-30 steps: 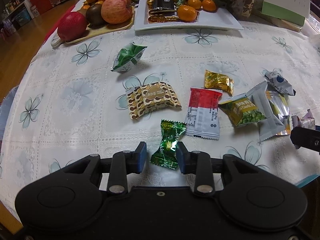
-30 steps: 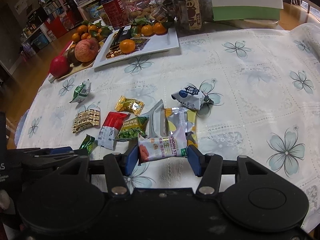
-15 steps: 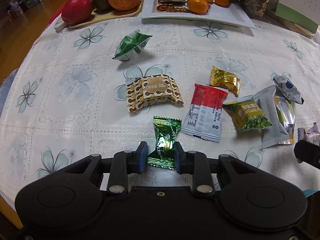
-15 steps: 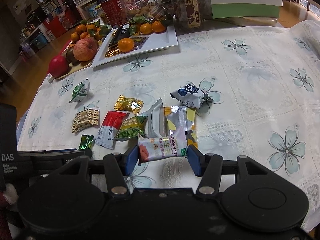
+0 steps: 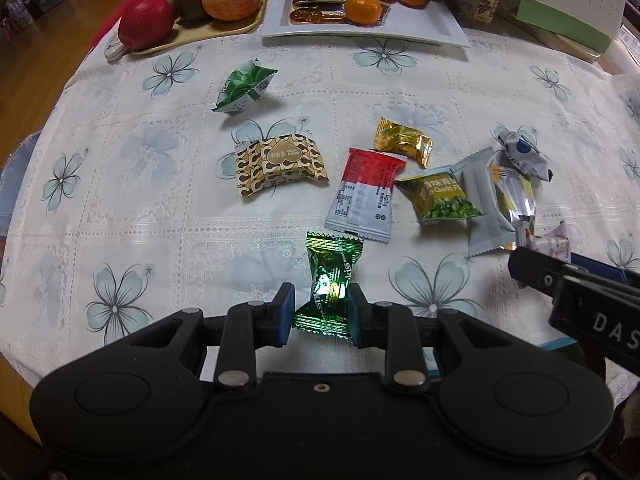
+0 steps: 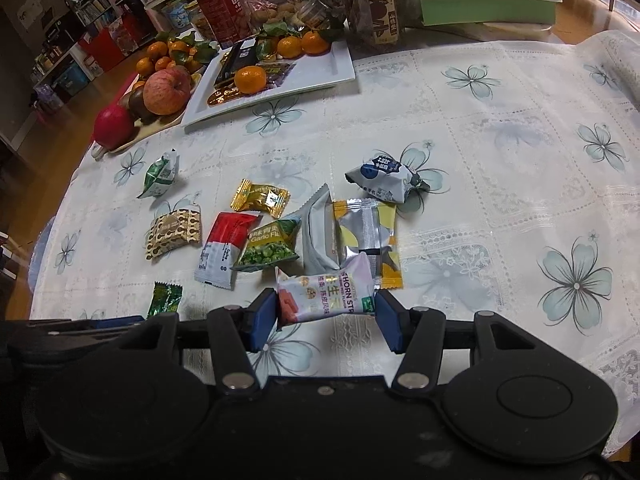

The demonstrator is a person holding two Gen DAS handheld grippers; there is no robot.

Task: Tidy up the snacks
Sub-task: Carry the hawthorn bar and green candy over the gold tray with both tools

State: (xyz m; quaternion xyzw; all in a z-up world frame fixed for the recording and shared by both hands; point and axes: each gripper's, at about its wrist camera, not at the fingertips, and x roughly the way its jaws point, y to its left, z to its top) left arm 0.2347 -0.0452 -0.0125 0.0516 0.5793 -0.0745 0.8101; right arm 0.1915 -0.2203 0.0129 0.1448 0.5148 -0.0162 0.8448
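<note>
We are early in sorting the snacks: our left gripper (image 5: 321,314) has just closed its jaws on a green foil candy (image 5: 330,285) at the near table edge, while our right gripper (image 6: 327,314) is clamped on a pale lilac snack packet (image 6: 329,293). Left to right, loose packets wait on the floral tablecloth (image 5: 120,208): a green pouch (image 5: 242,89), a brown patterned packet (image 5: 280,165), a red-and-white sachet (image 5: 366,194), a gold candy (image 5: 404,144), green peas (image 5: 440,197) and a blue-dot wrapper (image 5: 522,154). Beyond them, a white tray (image 5: 420,28) already holding sweets and tangerines looks like the likely destination, and the loose packets lie between us and it.
</note>
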